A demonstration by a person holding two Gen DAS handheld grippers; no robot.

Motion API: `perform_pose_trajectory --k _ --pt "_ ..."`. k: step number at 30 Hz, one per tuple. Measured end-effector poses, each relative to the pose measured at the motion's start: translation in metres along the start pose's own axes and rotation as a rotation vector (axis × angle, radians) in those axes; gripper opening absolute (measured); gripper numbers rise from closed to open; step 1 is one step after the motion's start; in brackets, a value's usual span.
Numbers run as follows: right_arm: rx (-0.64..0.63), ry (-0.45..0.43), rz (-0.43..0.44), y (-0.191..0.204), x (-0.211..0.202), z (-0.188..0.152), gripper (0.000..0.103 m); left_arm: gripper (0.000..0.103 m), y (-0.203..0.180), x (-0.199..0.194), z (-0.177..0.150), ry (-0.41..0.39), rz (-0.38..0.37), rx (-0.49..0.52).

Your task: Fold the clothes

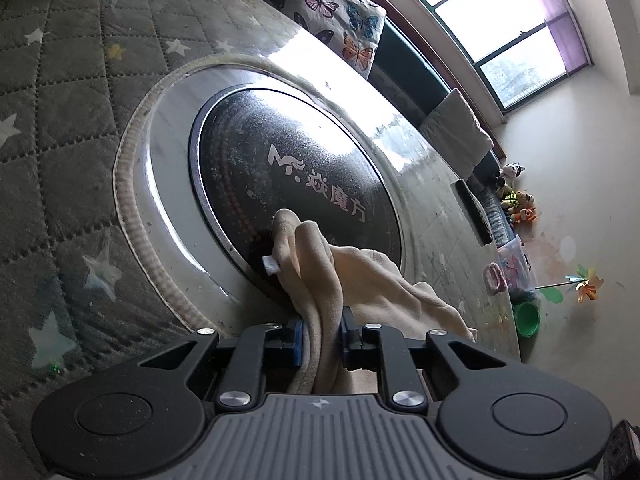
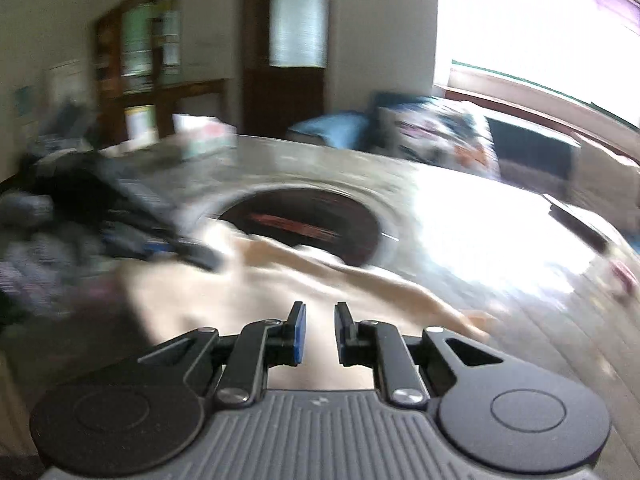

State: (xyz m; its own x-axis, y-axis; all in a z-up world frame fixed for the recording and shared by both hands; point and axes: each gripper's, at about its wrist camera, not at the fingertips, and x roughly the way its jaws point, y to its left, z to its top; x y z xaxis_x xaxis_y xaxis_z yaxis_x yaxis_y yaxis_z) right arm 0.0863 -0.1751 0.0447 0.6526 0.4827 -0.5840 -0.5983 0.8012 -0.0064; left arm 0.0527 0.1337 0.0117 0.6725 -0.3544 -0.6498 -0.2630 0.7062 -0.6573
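Observation:
A beige garment (image 1: 320, 264) lies bunched on the round table, over the near edge of its black centre disc (image 1: 288, 168). My left gripper (image 1: 322, 320) is shut on a thick fold of it, and the cloth stands up between the blue pads (image 1: 298, 340) with a small white label showing. The blurred right wrist view shows the same garment (image 2: 240, 288) spread flat ahead. My right gripper (image 2: 320, 312) hovers over its near part, jaws a little apart, nothing between them. A dark blurred shape at the cloth's far left edge is my left gripper (image 2: 204, 256).
A grey quilted cover with stars (image 1: 60, 120) drapes the table's left side. A butterfly cushion (image 1: 340, 20) leans on the dark bench under the window. Dark clothes (image 2: 36, 232) are piled at the left, a box (image 2: 208, 136) behind them. Toys (image 1: 516, 200) lie on the floor.

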Motion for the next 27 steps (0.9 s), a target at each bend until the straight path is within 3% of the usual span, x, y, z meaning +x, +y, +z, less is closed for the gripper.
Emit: perform_pose_trajectory --k 5,8,16,18,21,27 --pt "0.140 0.020 -0.097 -0.044 0.007 -0.013 0.018 0.019 -0.003 0.001 -0.001 -0.003 0.005 0.012" --pt "0.191 0.021 -0.136 -0.058 0.015 -0.018 0.033 0.019 -0.005 0.002 -0.001 -0.003 0.010 0.021" --pt "0.314 0.035 -0.108 -0.082 0.030 -0.028 0.036 0.019 -0.005 0.005 -0.002 -0.006 0.023 0.032" --pt "0.337 0.027 -0.090 -0.083 0.029 -0.029 0.031 0.019 -0.006 0.005 -0.002 -0.008 0.025 0.038" --pt "0.351 0.014 -0.072 -0.082 0.027 -0.029 0.012 0.018 -0.010 0.003 -0.002 -0.018 0.025 0.053" --pt "0.352 -0.047 -0.078 -0.077 0.005 -0.024 0.008 0.016 -0.028 -0.008 0.000 -0.053 0.005 0.111"
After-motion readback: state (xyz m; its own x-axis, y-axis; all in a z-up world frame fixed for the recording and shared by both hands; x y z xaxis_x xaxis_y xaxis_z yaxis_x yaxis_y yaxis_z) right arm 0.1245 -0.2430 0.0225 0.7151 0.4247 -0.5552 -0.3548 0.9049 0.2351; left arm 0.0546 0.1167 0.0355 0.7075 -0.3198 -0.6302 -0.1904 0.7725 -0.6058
